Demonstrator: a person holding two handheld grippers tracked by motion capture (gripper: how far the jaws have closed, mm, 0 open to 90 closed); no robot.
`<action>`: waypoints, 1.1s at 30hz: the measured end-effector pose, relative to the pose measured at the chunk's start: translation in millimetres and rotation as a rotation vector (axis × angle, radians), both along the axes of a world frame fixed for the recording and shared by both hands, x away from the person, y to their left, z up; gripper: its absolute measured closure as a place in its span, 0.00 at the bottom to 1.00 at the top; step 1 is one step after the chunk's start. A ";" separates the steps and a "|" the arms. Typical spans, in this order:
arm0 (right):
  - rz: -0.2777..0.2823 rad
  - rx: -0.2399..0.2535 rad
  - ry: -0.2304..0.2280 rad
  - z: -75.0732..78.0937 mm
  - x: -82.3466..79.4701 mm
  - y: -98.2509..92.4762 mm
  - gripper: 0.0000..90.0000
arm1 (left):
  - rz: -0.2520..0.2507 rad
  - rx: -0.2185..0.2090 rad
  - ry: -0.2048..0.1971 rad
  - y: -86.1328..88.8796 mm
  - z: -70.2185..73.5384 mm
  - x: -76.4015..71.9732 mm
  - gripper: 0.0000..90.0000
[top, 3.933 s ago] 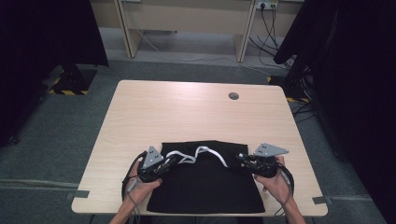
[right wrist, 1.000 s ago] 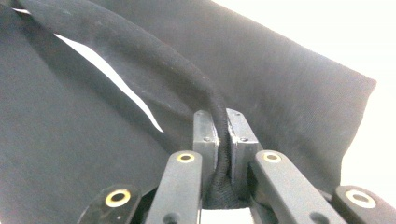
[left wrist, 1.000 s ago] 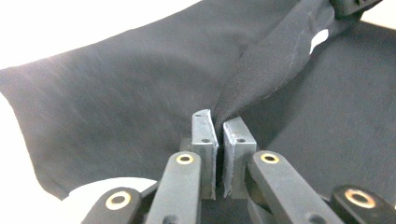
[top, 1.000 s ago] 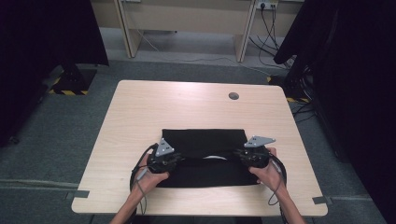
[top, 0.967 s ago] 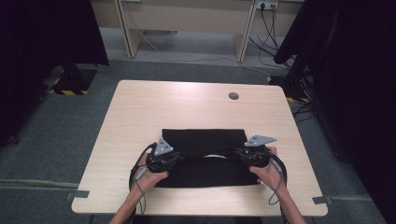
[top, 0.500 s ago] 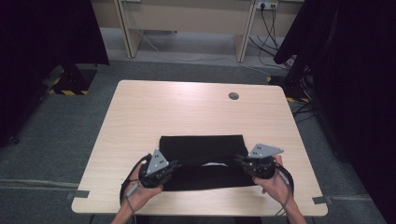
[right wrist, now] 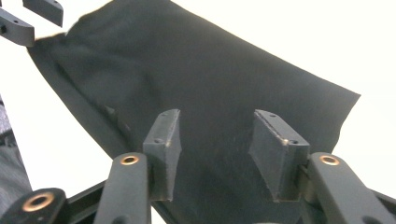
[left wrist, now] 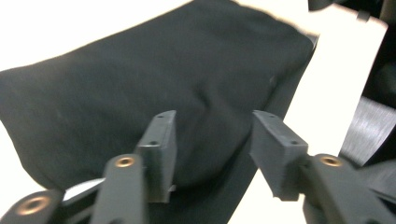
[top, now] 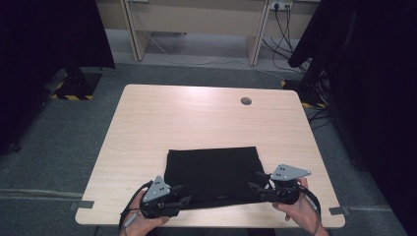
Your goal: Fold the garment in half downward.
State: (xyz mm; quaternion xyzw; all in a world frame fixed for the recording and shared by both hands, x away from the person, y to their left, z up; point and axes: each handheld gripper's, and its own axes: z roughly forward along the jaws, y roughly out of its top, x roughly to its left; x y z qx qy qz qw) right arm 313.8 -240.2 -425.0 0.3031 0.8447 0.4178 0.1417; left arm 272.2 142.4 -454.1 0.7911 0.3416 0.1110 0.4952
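Observation:
A black cloth lies folded flat on the near half of the wooden table. My left gripper sits at the cloth's near left corner. Its jaws have just been opening and stand apart over the fabric without pressing it. A white strip peeks out under the left gripper. My right gripper is at the near right corner. Its jaws have also just been opening and stand parted above the cloth, gripping nothing. The left gripper's jaws appear at the top left of the right gripper view.
A round cable hole is at the table's far right. Bare wood surrounds the cloth on the far side and both flanks. Beyond the table stand desk legs, floor cables and dark curtains at both sides.
Both grippers drew back toward the near table edge and let go of the cloth, their jaws now apart. The white cord seen on the spread cloth earlier is covered by the fold.

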 end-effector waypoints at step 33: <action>-0.098 -0.103 0.060 -47.3 32.8 4.4 0.55 | 0.115 0.233 0.026 -10.9 -28.7 30.0 0.41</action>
